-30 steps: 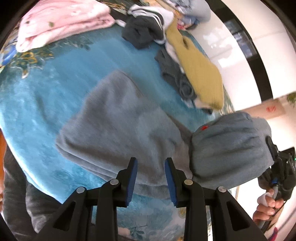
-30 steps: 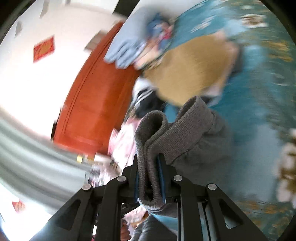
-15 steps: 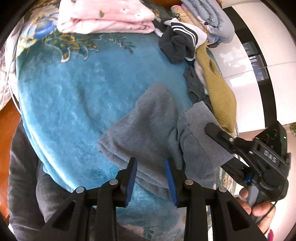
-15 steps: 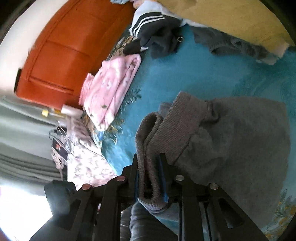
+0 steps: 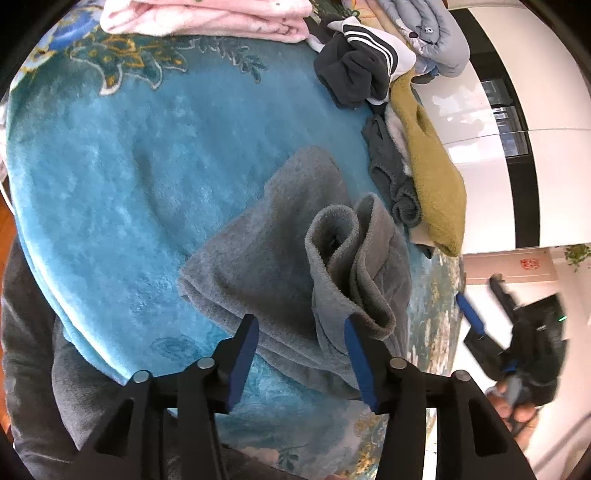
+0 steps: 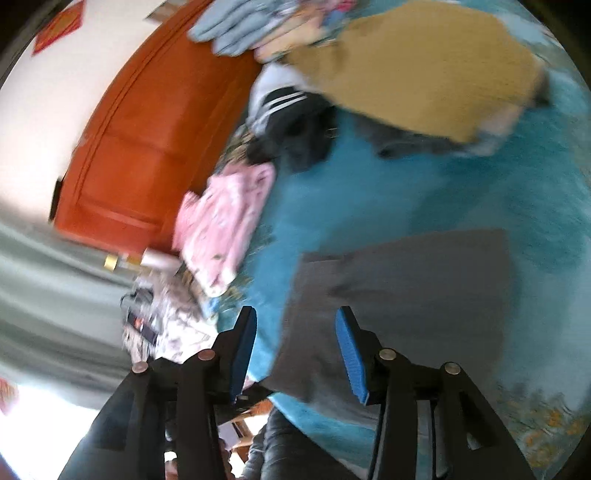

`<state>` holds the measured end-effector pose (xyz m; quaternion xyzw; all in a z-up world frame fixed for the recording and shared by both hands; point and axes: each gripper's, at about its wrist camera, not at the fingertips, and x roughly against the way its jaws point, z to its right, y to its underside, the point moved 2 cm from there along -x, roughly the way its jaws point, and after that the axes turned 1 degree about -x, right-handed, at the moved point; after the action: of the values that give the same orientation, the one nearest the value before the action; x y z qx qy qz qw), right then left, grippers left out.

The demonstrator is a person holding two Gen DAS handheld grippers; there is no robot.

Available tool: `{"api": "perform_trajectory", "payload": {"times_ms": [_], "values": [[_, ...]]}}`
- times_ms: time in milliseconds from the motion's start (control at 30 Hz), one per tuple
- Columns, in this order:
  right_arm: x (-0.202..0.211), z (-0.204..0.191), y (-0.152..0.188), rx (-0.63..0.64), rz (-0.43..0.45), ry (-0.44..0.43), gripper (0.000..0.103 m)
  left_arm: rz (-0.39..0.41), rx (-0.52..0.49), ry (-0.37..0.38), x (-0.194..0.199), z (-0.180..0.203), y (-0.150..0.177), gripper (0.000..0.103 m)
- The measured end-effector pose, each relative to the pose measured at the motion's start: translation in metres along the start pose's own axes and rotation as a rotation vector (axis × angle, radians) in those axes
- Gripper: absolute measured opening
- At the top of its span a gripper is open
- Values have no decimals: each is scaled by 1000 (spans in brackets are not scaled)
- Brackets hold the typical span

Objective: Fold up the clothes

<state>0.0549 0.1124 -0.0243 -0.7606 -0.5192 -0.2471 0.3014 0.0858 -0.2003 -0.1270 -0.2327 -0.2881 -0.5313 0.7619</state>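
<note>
A grey fleece garment (image 5: 273, 258) lies partly folded on the blue blanket (image 5: 129, 166), its cuffed end (image 5: 343, 258) flopped loosely on top. My left gripper (image 5: 301, 354) is open just above the garment's near edge, holding nothing. My right gripper (image 6: 295, 350) is open and empty over the garment (image 6: 406, 295), which shows blurred in the right wrist view. The right gripper also shows in the left wrist view (image 5: 476, 321), off the bed's right side.
A folded pink garment (image 5: 207, 18) lies at the far edge. A pile with a dark striped top (image 5: 354, 70), a mustard sweater (image 5: 432, 173) and a light blue padded item (image 5: 436, 40) sits far right. An orange headboard (image 6: 147, 140) stands behind.
My right gripper opened, dropped the grey cuff onto the garment and pulled away to the right. My left gripper opened wider.
</note>
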Motion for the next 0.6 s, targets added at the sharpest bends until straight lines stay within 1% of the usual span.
{"api": "perform_trajectory", "payload": {"times_ms": [67, 133, 233, 267, 367, 500, 600], "values": [[7, 22, 3, -46, -1, 29, 46, 1, 2, 22, 6, -4, 0, 59], [12, 34, 6, -64, -6, 39, 46, 16, 8, 33, 13, -8, 0, 60], [20, 54, 10, -92, -13, 54, 46, 40, 5, 67, 21, -4, -4, 61], [18, 54, 10, -87, -19, 56, 46, 48, -2, 68, 22, 0, -7, 62], [5, 44, 6, -49, -44, 55, 46, 33, -52, 38, 11, 19, -20, 62], [-3, 30, 3, -35, -57, 2, 46, 42, -138, -5, -7, 50, -52, 62], [6, 28, 4, -11, -47, -14, 46, 4, -130, 9, -29, 62, -80, 65]]}}
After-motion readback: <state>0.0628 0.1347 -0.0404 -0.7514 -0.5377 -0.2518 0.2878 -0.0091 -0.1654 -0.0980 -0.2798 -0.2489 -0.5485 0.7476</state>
